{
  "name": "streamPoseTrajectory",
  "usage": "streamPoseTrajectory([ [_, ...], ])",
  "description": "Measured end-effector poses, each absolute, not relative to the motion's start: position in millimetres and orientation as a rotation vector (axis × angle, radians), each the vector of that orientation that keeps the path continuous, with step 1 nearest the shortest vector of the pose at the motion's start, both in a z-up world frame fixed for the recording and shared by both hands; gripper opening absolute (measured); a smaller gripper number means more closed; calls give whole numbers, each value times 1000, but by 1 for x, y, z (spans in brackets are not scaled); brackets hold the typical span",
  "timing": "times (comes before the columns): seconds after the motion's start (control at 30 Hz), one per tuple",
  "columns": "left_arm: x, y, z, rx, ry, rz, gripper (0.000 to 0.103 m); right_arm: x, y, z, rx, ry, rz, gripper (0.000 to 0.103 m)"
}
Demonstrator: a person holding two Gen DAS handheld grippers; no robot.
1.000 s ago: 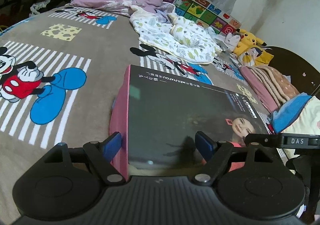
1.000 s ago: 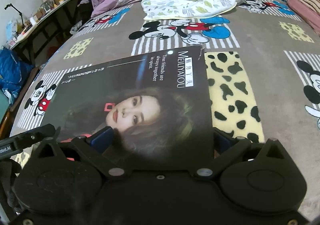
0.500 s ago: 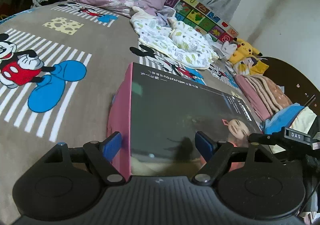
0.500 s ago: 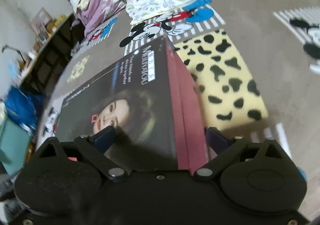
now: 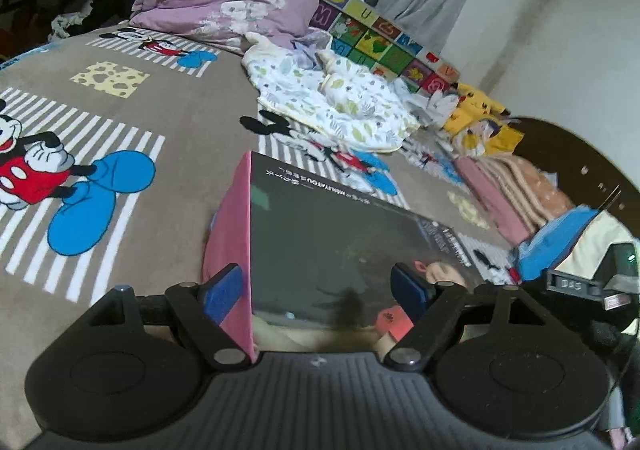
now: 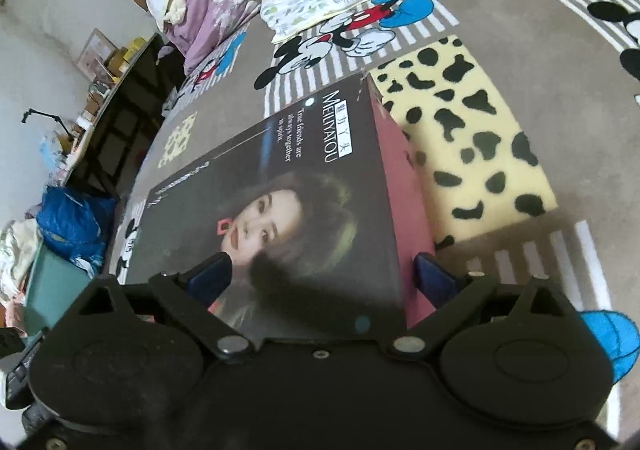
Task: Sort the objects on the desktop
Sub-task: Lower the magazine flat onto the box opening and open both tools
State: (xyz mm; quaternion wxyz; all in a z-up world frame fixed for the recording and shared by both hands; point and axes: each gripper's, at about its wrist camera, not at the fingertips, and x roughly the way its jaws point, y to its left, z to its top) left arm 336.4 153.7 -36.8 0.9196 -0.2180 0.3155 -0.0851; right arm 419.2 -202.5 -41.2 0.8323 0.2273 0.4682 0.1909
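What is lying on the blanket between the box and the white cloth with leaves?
Nothing lies there. In the left wrist view, only bare printed blanket with a cartoon mouse separates the box from the leaf-patterned cloth.

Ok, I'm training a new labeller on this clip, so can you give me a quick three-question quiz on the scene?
1. Multiple choice: what colour are the sides of the box with the dark portrait lid? A green, B pink, C white.
2. True or false: the yellow plush toy sits on the box's lid.
3. Fill in: the box rests on a brown blanket printed with a cartoon ____.

Key: 1 B. 2 false, it lies far off by the wall. 3 mouse.
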Motion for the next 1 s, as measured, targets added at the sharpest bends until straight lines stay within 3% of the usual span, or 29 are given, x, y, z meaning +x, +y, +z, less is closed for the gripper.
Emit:
streamPoseTrajectory([
  [0.2,331,149,-37,-408,635,-157,80,418,-208,-38,430,965,332,99],
  [0.47,319,96,-26,-120,568,-202,80,408,-196,-19,39,803,220,98],
  [1.0,317,55,-44,31,651,-225,81,409,-201,-28,-25,838,185,100],
])
